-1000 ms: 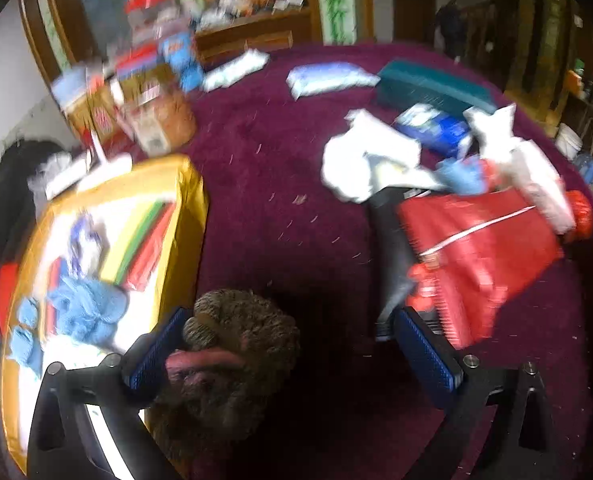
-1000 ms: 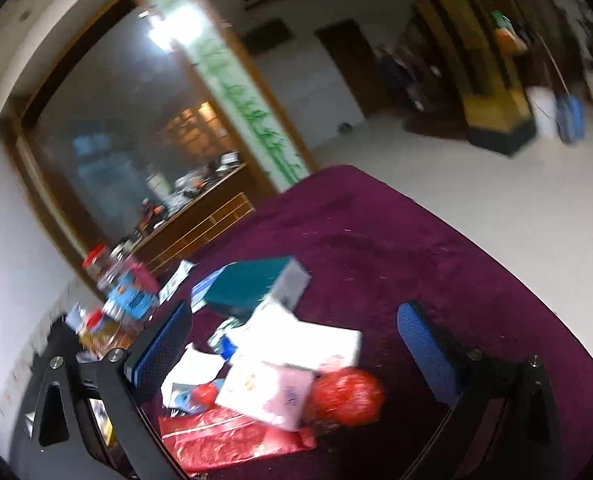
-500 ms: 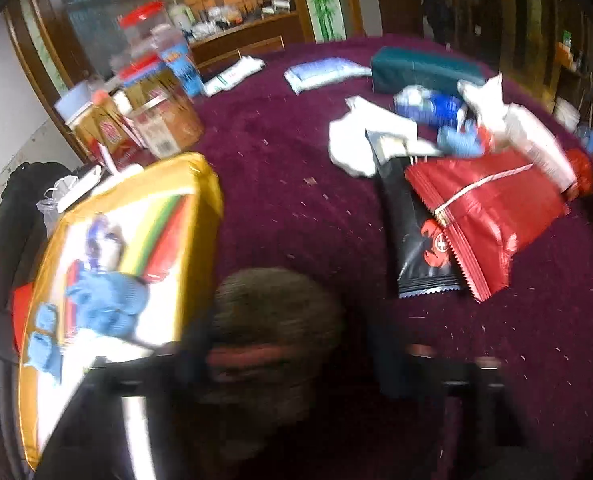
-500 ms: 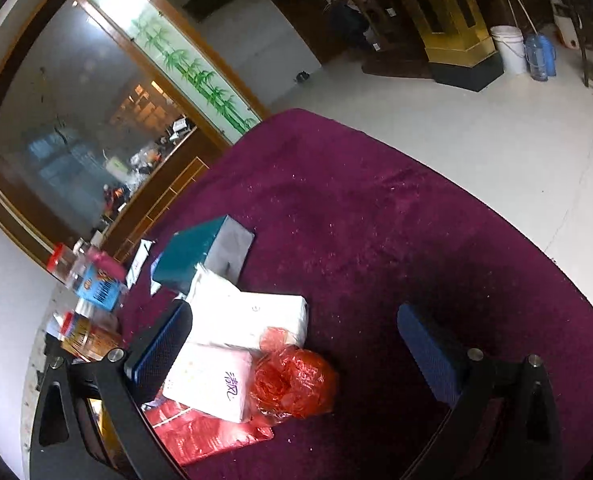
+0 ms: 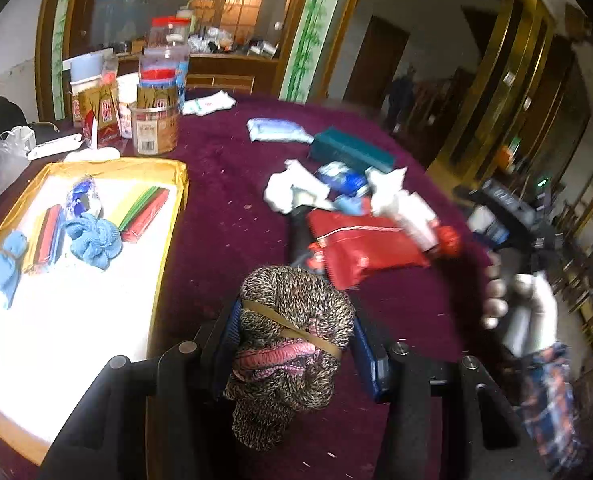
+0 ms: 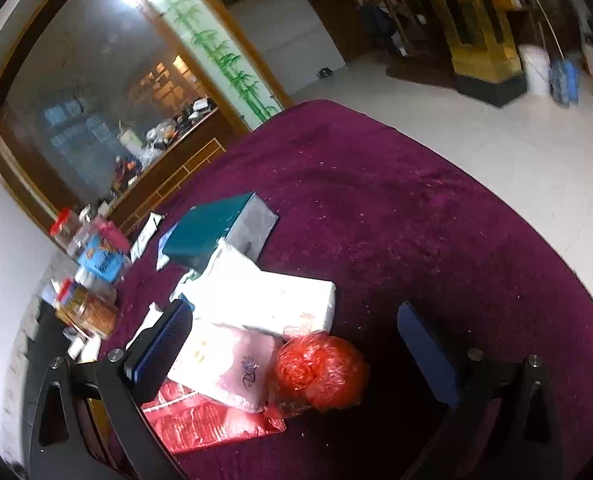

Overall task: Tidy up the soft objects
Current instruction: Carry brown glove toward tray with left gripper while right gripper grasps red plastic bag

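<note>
- Far left, left wrist view: gold-rimmed tray [image 5: 176, 184] with a white floor sits on the maroon worktop [image 5: 224, 208].
- In the tray: light blue cloth bundle [image 5: 4, 264] at the left edge, fluffy blue cloth ball [image 5: 94, 240] further in, striped flat packs [image 5: 144, 214] beside it (red, green and yellow).
- Behind the tray: jars and cartons [image 5: 152, 120] crowd the worktop's back edge.
- Centre bottom: left gripper [image 5: 296, 346] pinches a speckled brown knit bundle [image 5: 296, 320], blue pads pressed on both its sides; bundle is tied with a tan band, pink knit showing (held above the worktop, just right of the tray's rim).
- Jaws have just been closing, bundle between them.
- Right of centre: loose pile with white tissue packs [image 5: 296, 192], teal box [image 5: 348, 152], red foil bag [image 5: 364, 244].
- Far right: a hand [image 5: 496, 300] on the other tool, blurred.
- Right wrist view: right gripper [image 6: 296, 336] spread wide, nothing pinched.
- Between its fingers, lower down: pink-white soft pack [image 6: 228, 368] and crumpled red plastic bag [image 6: 320, 372], touching each other (both lie on the pile).
- Behind them: white tissue pack [image 6: 272, 300], then the teal box [image 6: 216, 228].
- Right side: bare maroon worktop [image 6: 416, 220], pale floor [image 6: 496, 152] beyond.
</note>
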The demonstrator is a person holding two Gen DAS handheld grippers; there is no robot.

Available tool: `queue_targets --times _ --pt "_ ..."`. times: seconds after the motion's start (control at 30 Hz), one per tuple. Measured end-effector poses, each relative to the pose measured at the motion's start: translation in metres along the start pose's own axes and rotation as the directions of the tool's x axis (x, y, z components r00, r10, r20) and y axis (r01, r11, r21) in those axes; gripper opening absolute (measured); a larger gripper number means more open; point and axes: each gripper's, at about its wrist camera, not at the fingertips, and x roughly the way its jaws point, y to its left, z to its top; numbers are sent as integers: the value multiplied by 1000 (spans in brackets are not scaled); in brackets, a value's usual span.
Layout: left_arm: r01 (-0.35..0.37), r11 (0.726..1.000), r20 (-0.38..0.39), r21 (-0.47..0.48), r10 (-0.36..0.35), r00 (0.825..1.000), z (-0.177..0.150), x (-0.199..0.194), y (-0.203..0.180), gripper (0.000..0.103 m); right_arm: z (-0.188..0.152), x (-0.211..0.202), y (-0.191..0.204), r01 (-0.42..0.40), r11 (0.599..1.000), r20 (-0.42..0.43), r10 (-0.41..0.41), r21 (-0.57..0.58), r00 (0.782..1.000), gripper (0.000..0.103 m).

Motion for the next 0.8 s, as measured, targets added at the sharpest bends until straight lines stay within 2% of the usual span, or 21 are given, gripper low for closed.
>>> queue_targets --times 0.07,0.17,0.23,0.3,0.37,0.43,0.53,0.57,0.63,0.8 --pt "9 1000 32 -2 -9 999 -4 -16 -3 53 2 1 -10 -3 999 -2 3 51 1000 102" --pt "12 1000 54 -2 -12 998 -9 -32 1 53 6 3 -20 14 998 -64 -10 68 998 102" --pt "15 1000 63 -17 -14 998 -13 -39 9 53 4 -2 -15 53 998 -84 -54 -16 995 102" --pt "15 999 67 -47 -12 998 -16 -41 19 53 0 -4 -7 96 986 -106 -111 -136 988 98" --pt "20 996 64 -84 -15 998 -20 -41 29 53 -5 -2 -5 129 972 -124 -156 -199 980 94" --pt "25 993 61 -113 -18 998 -26 -42 35 53 -10 6 -2 132 961 -155 -172 -243 973 88" --pt "16 991 71 -133 -6 997 -35 -51 44 53 -16 23 3 125 950 -196 -186 -287 963 56" --pt "12 990 76 -138 -1 997 -37 -55 47 54 -18 28 3 96 953 -219 -164 -288 962 39" --pt "-5 988 91 -152 19 996 -40 -65 57 54 -22 32 4 23 962 -264 -97 -271 960 36" --pt "-48 976 114 -214 73 991 -45 -83 91 54 -27 0 12 27 955 -209 -92 -296 974 35"
